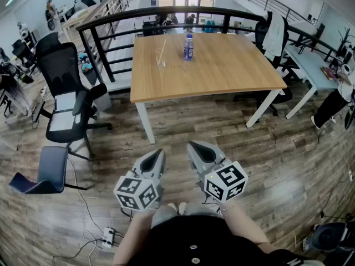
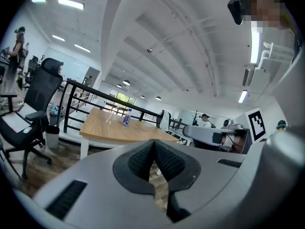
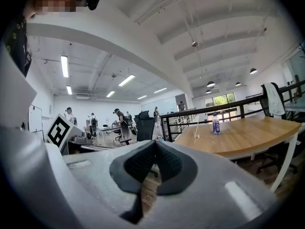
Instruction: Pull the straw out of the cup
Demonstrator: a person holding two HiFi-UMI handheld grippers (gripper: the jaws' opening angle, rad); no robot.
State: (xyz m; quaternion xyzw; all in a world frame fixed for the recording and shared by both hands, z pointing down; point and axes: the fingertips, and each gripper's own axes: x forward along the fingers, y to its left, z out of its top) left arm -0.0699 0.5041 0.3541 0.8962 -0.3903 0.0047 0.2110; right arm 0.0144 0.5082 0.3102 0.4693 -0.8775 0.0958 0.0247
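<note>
Office chair: a black mesh-backed office chair [image 1: 65,87] stands on the plank floor, left of the table.
Left gripper: the left gripper [image 1: 159,154] has a smooth grey shell and is held low by the person's body, well apart from the table. Its own view shows ribbed black pads [image 2: 142,159] meeting at the tips, with nothing between them.
Cup: the clear, tall cup [image 1: 161,60] stands upright on the far left part of the table.
Straw: the thin, pale straw [image 1: 163,46] is in the cup and leans slightly.
Bottle: a clear bottle [image 1: 188,47] with a blue label stands near the cup, on its right.
Table: the table [image 1: 233,71] has a light wood top and white legs.
Right gripper: the right gripper [image 1: 194,147] is beside the left one, jaws pressed together and empty.
Only in the right gripper view: people [image 3: 119,123] stand at distant desks.
</note>
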